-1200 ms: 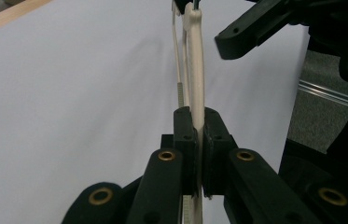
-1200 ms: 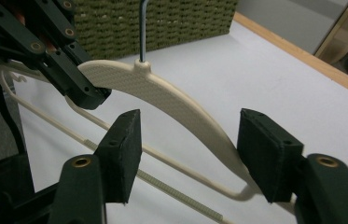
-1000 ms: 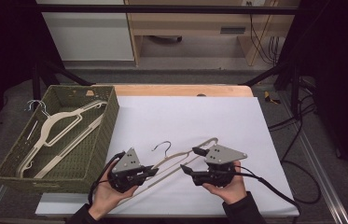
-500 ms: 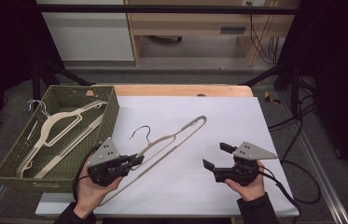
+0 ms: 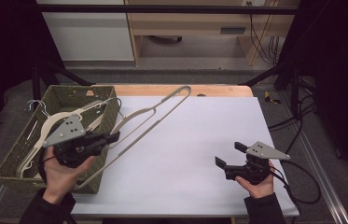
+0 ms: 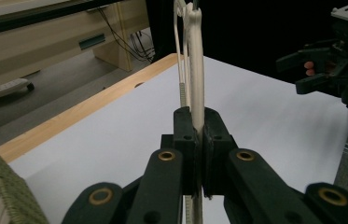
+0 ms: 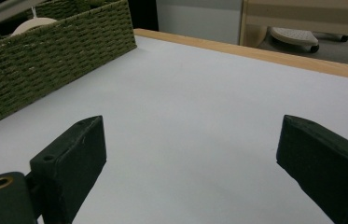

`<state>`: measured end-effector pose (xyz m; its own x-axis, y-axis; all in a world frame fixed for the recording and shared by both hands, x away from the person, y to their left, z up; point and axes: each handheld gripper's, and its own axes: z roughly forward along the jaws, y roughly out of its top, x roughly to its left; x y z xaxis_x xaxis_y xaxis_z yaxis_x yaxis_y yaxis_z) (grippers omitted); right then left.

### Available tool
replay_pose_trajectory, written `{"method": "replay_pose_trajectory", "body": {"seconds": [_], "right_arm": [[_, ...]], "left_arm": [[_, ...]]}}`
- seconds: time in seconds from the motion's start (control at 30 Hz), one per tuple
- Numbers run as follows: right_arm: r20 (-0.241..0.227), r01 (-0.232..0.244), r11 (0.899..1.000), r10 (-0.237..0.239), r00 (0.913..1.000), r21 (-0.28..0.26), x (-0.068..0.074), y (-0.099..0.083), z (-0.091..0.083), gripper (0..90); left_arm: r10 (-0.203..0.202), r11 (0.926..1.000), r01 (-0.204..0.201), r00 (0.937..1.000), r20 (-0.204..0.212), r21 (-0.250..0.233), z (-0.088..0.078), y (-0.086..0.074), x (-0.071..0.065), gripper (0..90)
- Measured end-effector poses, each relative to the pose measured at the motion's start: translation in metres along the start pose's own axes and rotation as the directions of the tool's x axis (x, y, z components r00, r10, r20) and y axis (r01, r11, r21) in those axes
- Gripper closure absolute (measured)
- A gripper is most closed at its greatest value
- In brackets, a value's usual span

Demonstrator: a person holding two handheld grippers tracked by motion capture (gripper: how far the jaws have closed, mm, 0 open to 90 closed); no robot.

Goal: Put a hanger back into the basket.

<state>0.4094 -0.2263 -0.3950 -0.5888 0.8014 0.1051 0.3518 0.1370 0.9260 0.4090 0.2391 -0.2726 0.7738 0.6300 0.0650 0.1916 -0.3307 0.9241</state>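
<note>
From my left gripper view the cream hanger [image 6: 196, 70] runs off the top edge, so I can't see its hook. In my right gripper view the green basket [image 7: 55, 56] is cropped at the left, its contents mostly hidden, perhaps another hanger

High view overhead, facing forward; tool views low, sharing table [image 5: 185, 154].

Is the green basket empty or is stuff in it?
Not empty. The green basket holds cream hangers, their arms and hooks showing above its rim.
</note>
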Motion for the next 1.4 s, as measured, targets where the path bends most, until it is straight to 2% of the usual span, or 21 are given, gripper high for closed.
{"method": "replay_pose_trajectory", "body": {"seconds": [0.07, 0.17, 0.37, 0.53, 0.77, 1.07, 1.1, 1.4], "right_arm": [[0.002, 0.005, 1.000, -0.005, 1.0000, 0.003, -0.001, 0.000, -0.001, 7.5], [0.019, -0.014, 1.000, 0.014, 0.9997, -0.004, -0.002, 0.000, -0.002, 6.6], [0.041, 0.005, 1.000, -0.005, 0.9992, -0.005, -0.006, 0.000, -0.006, 5.5], [0.051, -0.003, 1.000, 0.003, 0.9987, -0.009, -0.009, -0.001, -0.008, 5.4], [0.055, 0.001, 1.000, -0.001, 0.9985, 0.001, -0.010, -0.002, -0.007, 4.9], [0.053, 0.009, 1.000, -0.009, 0.9986, 0.010, -0.010, -0.002, -0.007, 4.5], [0.053, 0.006, 1.000, -0.006, 0.9986, 0.010, -0.010, -0.002, -0.006, 4.5], [0.057, 0.005, 1.000, -0.006, 0.9984, 0.016, -0.009, -0.002, -0.006, 4.2]], "left_arm": [[0.000, 1.0000, 0.000, 0.9998, -0.017, 0.005, -0.004, 0.004, 0.009, 86.5], [-0.013, 0.9999, 0.013, 0.9995, -0.029, 0.008, -0.010, 0.008, 0.022, 86.5], [-0.030, 0.9992, 0.031, 0.9983, -0.049, 0.024, -0.022, 0.012, 0.050, 86.5], [-0.029, 0.9979, 0.035, 0.9944, -0.102, 0.055, -0.032, 0.008, 0.075, 86.5], [-0.043, 0.9963, 0.051, 0.9929, -0.111, 0.069, -0.047, -0.007, 0.111, 86.5], [-0.059, 0.9893, 0.079, 0.9861, -0.155, 0.123, -0.060, -0.035, 0.148, 86.4], [-0.077, 0.9879, 0.097, 0.9840, -0.160, 0.121, -0.061, -0.039, 0.152, 86.4], [-0.086, 0.9835, 0.116, 0.9750, -0.205, 0.139, -0.071, -0.062, 0.175, 86.4]]}}
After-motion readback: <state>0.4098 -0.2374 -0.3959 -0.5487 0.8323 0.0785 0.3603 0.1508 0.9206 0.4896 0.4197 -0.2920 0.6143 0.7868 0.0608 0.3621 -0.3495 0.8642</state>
